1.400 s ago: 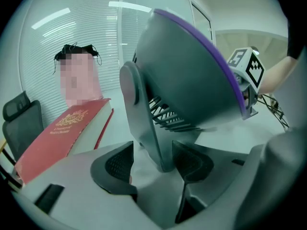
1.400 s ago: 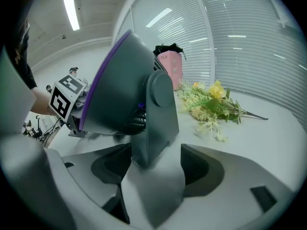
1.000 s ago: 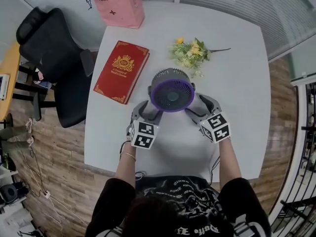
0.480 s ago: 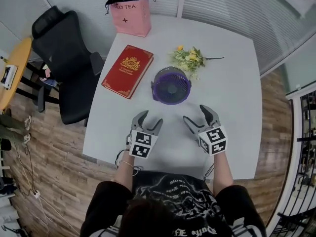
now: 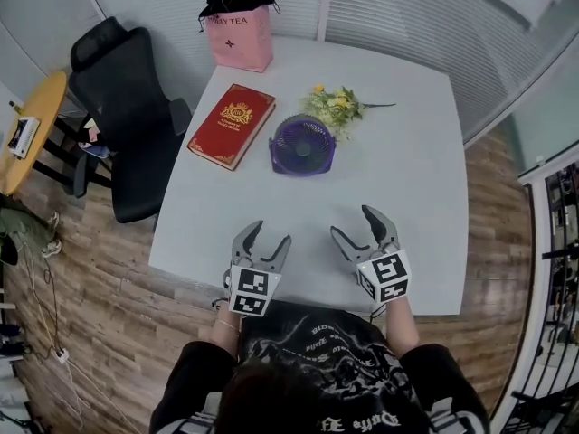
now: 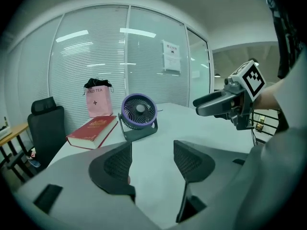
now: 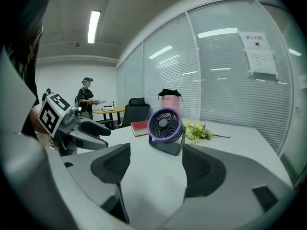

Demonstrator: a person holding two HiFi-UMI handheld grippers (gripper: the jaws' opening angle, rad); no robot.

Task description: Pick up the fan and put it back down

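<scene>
Head view has the white table (image 5: 416, 188) filling the middle. The purple fan (image 5: 302, 146) stands upright toward the far side, between the red book (image 5: 231, 125) and the flowers (image 5: 336, 107), grille facing the near edge. The left gripper (image 5: 270, 235) and right gripper (image 5: 353, 224) hang over the near edge, jaws spread and empty, well apart from the fan. It's dead ahead between them, neither one really nearer, so I'd say it's already back down.

Purple fan (image 5: 302, 146); red book (image 5: 232, 125); pink bag (image 5: 240, 37); white table (image 5: 416, 179).
</scene>
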